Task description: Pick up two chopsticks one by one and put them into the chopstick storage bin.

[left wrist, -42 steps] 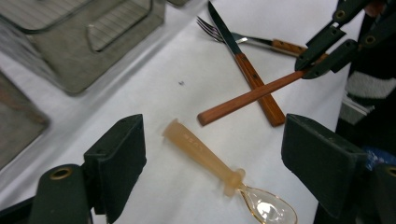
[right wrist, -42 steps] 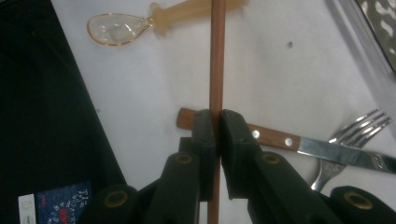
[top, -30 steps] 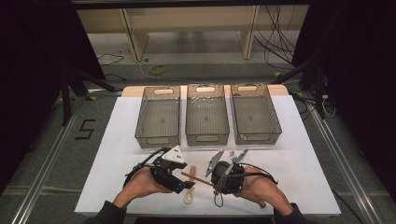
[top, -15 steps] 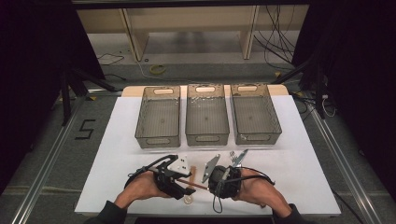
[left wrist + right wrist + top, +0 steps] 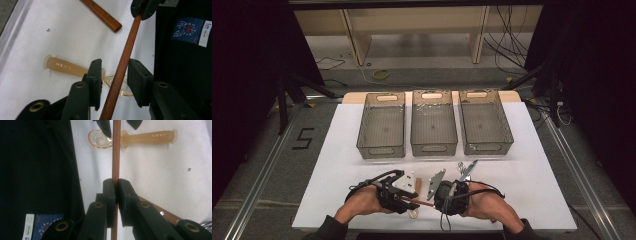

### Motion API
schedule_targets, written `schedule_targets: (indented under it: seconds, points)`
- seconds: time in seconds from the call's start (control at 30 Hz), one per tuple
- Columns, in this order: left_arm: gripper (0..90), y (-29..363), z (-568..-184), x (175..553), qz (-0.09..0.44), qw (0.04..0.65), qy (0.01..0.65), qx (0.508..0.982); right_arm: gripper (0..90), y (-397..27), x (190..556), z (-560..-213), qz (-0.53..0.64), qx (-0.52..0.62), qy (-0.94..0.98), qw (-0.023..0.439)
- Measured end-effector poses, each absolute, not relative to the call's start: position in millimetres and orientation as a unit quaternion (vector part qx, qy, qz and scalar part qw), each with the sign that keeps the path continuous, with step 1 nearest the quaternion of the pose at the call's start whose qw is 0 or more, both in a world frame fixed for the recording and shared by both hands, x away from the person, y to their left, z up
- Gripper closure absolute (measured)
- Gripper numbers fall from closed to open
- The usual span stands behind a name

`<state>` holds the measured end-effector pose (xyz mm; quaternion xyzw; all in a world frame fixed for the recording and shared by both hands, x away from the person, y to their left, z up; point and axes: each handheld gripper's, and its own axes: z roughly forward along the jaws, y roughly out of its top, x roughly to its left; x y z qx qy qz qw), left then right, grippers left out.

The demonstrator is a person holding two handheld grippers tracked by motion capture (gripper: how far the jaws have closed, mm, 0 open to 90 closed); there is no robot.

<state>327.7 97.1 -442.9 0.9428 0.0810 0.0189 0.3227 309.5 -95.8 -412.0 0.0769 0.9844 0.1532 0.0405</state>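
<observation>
The three grey bins [image 5: 433, 130] stand empty well beyond both grippers, probably waiting for sorted items; the right gripper [image 5: 115, 185] is clamped tight on a thin wooden stick [image 5: 115, 152], holding it out toward the other hand, seemingly for a handover; the left gripper [image 5: 113, 75] has just been closing, its jaws astride the stick but not yet pressing; beneath them lies an amber spoon [image 5: 65, 67], untouched.
</observation>
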Motion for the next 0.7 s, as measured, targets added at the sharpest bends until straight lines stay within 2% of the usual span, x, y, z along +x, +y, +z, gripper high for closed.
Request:
schedule_targets:
  seconds: [0.13,0.37,0.57,0.7]
  points:
    - [71.7,97,-443,327,0.009,0.319,0.066,0.946,84.9,-95,307,-413,0.158,0.072,0.984,0.043]
    - [78.3,97,-444,324,-0.011,0.318,0.042,0.947,84.5,-96,307,-414,0.163,0.045,0.985,0.043]
    - [82.5,97,-444,324,-0.017,0.332,0.045,0.942,79.9,-100,312,-412,0.159,0.055,0.985,0.047]
    - [82.5,103,-445,329,-0.008,0.331,0.073,0.941,62.6,-108,320,-404,0.194,0.102,0.975,0.043]
